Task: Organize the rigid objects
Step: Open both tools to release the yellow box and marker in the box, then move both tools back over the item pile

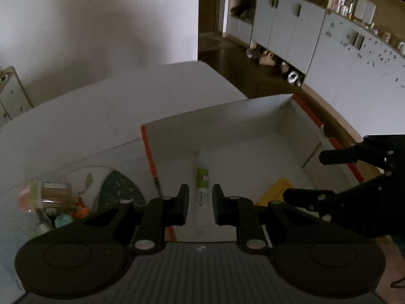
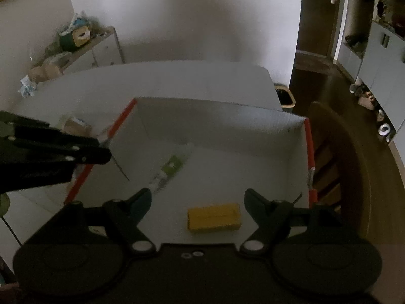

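A white box with orange edges (image 1: 253, 116) (image 2: 217, 116) stands open on the white table. A white tube with a green label (image 1: 202, 179) (image 2: 170, 168) lies on its floor, and a yellow block (image 2: 214, 217) (image 1: 274, 190) lies near the front right. My left gripper (image 1: 200, 204) is open above the box, its fingers apart on either side of the tube, not touching it. It also shows in the right wrist view (image 2: 101, 149). My right gripper (image 2: 197, 201) is wide open and empty above the yellow block. It also shows in the left wrist view (image 1: 303, 177).
A clear container of small colourful items (image 1: 53, 202) sits on the table (image 1: 114, 106) left of the box. A wooden chair (image 2: 336, 167) stands right of the box. Cabinets (image 1: 316, 40) and shoes line the far floor; a small bin (image 2: 284, 97) stands past the table.
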